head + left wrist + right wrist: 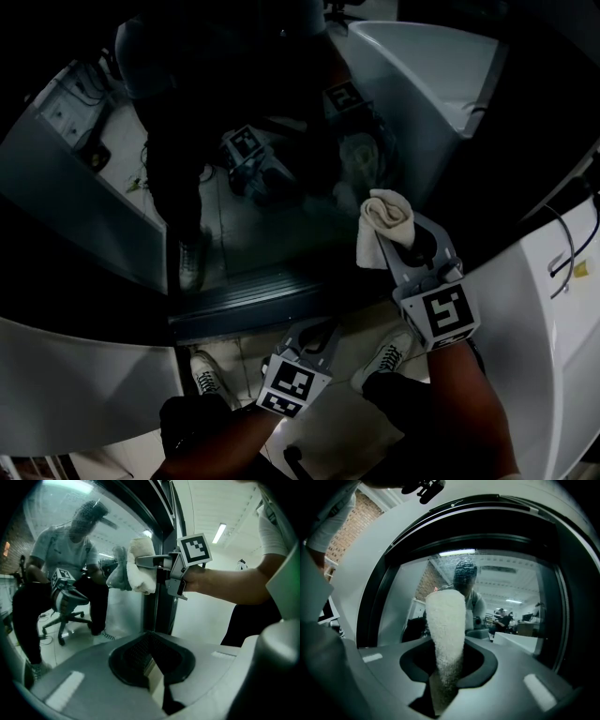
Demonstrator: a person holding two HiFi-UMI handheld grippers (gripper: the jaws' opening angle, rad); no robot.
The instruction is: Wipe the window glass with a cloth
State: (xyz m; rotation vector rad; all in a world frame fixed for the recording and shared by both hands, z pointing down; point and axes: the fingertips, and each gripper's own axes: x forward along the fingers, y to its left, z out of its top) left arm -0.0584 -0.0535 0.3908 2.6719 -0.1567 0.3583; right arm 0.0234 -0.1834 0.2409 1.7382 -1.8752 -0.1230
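One bunched white terry cloth (384, 220), clamped in the jaws of the right gripper (394, 248), presses against the single dark window glass (272, 230), while the left gripper (314, 339), jaws together and empty, hangs below the glass's dark frame (244, 295).

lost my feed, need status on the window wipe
Right gripper shut on cloth, cloth against window glass. Left gripper shut, empty, held low. Nothing blocking the glass.
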